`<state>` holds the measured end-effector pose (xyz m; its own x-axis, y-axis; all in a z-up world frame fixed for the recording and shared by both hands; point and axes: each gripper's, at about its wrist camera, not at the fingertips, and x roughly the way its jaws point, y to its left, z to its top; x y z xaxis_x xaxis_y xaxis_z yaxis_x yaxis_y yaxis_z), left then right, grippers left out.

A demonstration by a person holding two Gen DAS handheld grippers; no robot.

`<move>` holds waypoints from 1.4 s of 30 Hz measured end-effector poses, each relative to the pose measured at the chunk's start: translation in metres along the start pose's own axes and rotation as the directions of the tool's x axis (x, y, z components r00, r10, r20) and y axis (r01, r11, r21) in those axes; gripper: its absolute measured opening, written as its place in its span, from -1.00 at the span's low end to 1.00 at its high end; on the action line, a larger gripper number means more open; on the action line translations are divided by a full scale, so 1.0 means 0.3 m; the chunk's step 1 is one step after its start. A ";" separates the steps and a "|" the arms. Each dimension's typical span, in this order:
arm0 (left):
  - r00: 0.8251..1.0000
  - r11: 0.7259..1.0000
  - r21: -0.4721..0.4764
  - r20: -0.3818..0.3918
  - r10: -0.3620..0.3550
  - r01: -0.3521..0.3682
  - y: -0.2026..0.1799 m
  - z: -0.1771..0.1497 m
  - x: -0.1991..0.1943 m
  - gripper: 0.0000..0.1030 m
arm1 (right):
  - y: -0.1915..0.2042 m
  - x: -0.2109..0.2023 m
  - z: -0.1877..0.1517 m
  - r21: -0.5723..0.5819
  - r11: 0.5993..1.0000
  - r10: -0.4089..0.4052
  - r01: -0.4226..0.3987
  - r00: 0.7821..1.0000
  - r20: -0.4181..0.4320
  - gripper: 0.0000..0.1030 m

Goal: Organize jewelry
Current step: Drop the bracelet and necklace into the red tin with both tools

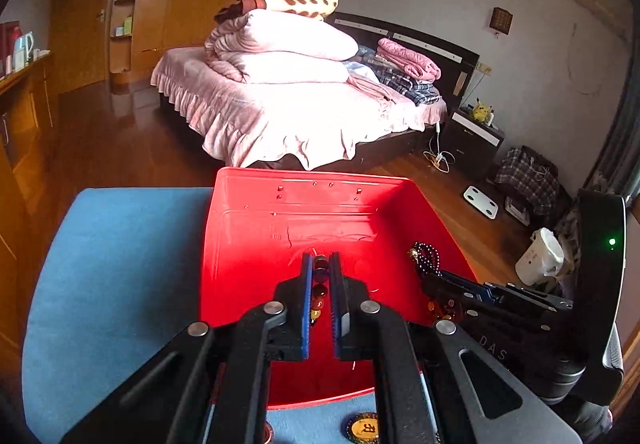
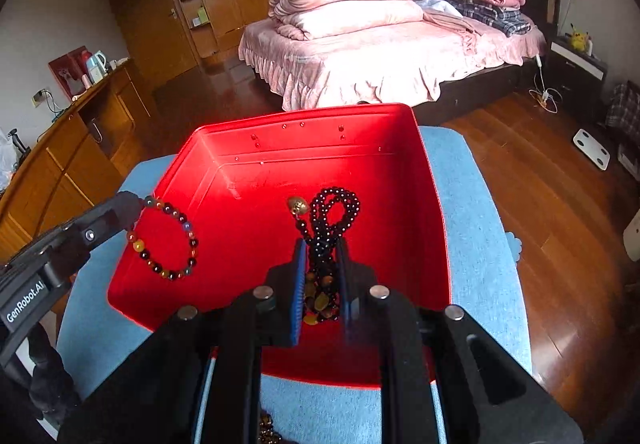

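1. Bedroom with a pink-covered bed is filling the upper frame; a blue cushioned surface is carrying an open red box at centre.
2. Left gripper is clamping a multicoloured bead bracelet, which is dangling over the box's left side.
3. Right gripper is clamping a bunched dark bead necklace, looping above the box floor.
4. Both pieces are looking light, limp and swingy; the smooth round beads could be slipping, so pinching across the strand between beads seems safest.
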<state>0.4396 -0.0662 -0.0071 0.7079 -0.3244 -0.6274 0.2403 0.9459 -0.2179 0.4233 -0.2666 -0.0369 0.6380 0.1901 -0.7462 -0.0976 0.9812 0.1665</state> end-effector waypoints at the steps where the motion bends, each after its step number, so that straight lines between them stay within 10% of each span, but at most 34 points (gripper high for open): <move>1: 1.000 1.000 0.000 -0.007 0.002 -0.002 0.000 -0.005 0.022 -0.85 | 0.000 0.015 -0.004 -0.001 1.000 0.000 0.000 1.000 -0.007 -0.74; 17: 0.997 0.998 0.016 0.050 0.053 -0.054 0.063 -0.069 -0.132 0.02 | -0.002 -0.116 -0.083 -0.019 0.997 0.074 -0.072 0.991 0.110 -0.45; 28: 0.989 0.990 0.007 -0.024 0.144 -0.144 0.160 -0.321 -0.262 0.13 | 0.024 -0.294 -0.309 -0.091 0.991 0.112 -0.101 0.986 0.123 -0.27; 42: 0.974 0.987 0.044 -0.164 0.157 -0.152 0.149 -0.477 -0.176 0.13 | 0.058 -0.136 -0.402 -0.151 0.981 0.120 -0.124 0.992 -0.035 -0.14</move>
<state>0.3179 -0.0072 -0.0907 0.6180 -0.1683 -0.7680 0.1590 0.9834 -0.0875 0.3034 -0.2532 -0.0812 0.5946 0.3074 -0.7429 -0.2897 0.9439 0.1587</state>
